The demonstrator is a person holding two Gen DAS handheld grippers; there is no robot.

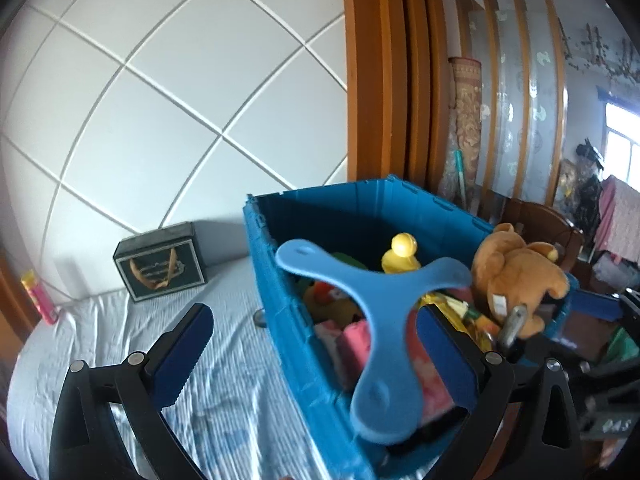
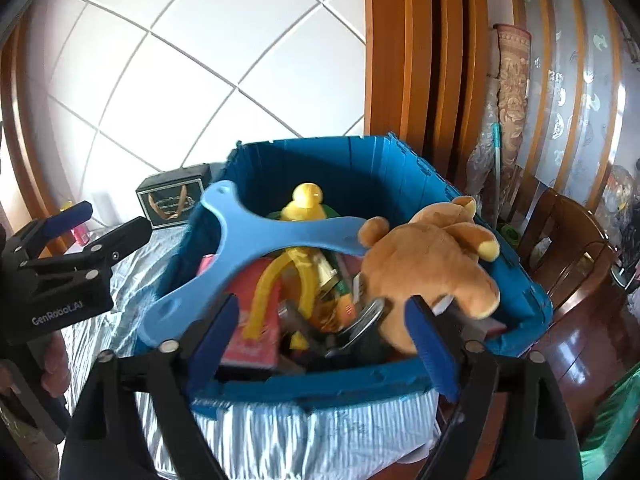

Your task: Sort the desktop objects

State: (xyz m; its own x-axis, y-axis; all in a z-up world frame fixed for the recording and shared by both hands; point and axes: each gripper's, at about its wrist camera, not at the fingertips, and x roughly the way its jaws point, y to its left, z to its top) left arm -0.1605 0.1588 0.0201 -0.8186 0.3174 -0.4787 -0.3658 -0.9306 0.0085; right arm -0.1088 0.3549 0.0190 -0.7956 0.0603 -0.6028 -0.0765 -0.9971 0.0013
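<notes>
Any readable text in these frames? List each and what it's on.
"GenRobot.AI": white print on the body of the left gripper, seen in the right wrist view.
Black box: gold emblem with lettering, too blurred to read.
Packets inside the blue crate: print too blurred to read.
</notes>
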